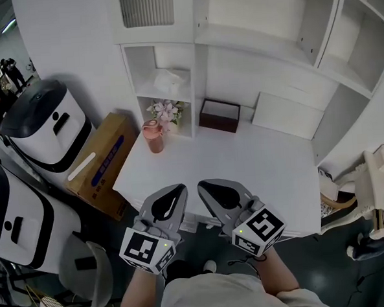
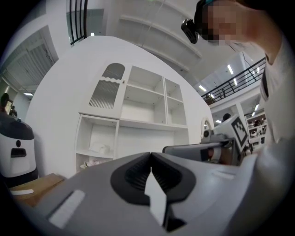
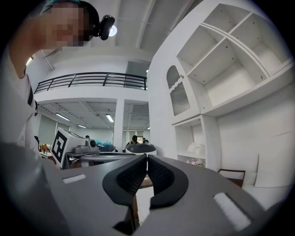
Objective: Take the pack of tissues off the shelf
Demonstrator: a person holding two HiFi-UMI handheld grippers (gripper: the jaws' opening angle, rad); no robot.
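Note:
The pack of tissues (image 1: 170, 80) is a soft white bundle lying on a shelf in the narrow left column of the white shelf unit (image 1: 198, 36). It also shows small in the left gripper view as the tissues (image 2: 102, 149) and in the right gripper view as the tissues (image 3: 195, 148). My left gripper (image 1: 179, 189) and right gripper (image 1: 204, 186) hover side by side over the near edge of the white table (image 1: 258, 171), well short of the shelf. Both have their jaws closed together with nothing between them.
Below the tissues shelf sit pink flowers (image 1: 165, 110); a pink cup (image 1: 154, 136) and a dark box (image 1: 219, 115) stand on the table's back. A cardboard box (image 1: 102, 163) and white machines (image 1: 44, 126) stand at the left. A chair (image 1: 86, 273) is near my left side.

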